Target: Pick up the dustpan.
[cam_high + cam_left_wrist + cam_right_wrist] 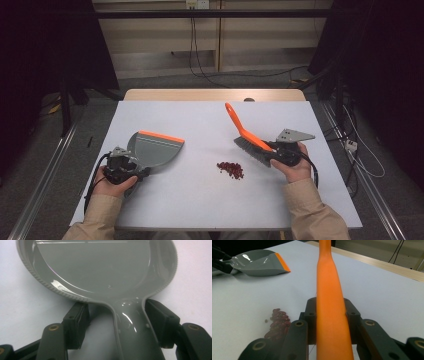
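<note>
A grey dustpan with an orange lip lies flat on the white table top at the left. My left gripper stands open around its handle. One pad touches the handle; the other pad is a gap away from it. My right gripper is shut on the orange handle of a hand brush, whose dark bristles rest on the table. A small heap of red beans lies between dustpan and brush, just left of the bristles. The right gripper view has the dustpan far off and the beans close by.
The white top lies on a wooden table whose far edge is visible behind it. Dark frame posts stand at both sides, and cables lie on the floor to the right.
</note>
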